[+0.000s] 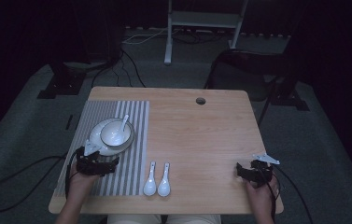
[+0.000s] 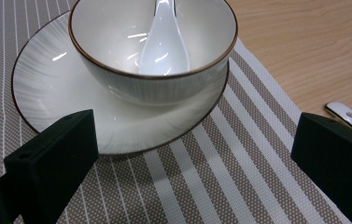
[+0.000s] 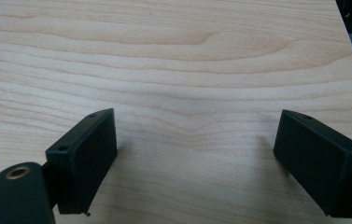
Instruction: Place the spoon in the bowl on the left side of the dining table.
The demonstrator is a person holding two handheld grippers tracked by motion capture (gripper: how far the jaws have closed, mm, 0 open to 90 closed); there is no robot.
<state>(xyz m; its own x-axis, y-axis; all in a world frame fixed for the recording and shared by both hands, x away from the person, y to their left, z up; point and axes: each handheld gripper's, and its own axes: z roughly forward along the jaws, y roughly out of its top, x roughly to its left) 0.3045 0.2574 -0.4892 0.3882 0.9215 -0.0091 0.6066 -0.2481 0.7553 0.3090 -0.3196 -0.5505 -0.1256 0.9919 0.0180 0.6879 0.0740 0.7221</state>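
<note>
Three spoons (image 1: 150,179), one bowl (image 1: 115,132)

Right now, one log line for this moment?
left gripper: open, by plate | right gripper: open, bare table | spoon in bowl

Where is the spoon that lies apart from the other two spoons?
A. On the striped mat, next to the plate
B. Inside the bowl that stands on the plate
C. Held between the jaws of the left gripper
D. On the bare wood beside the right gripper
B: the spoon rests inside the bowl, which stands on the plate, while the two other spoons lie side by side on the wooden table.
</note>
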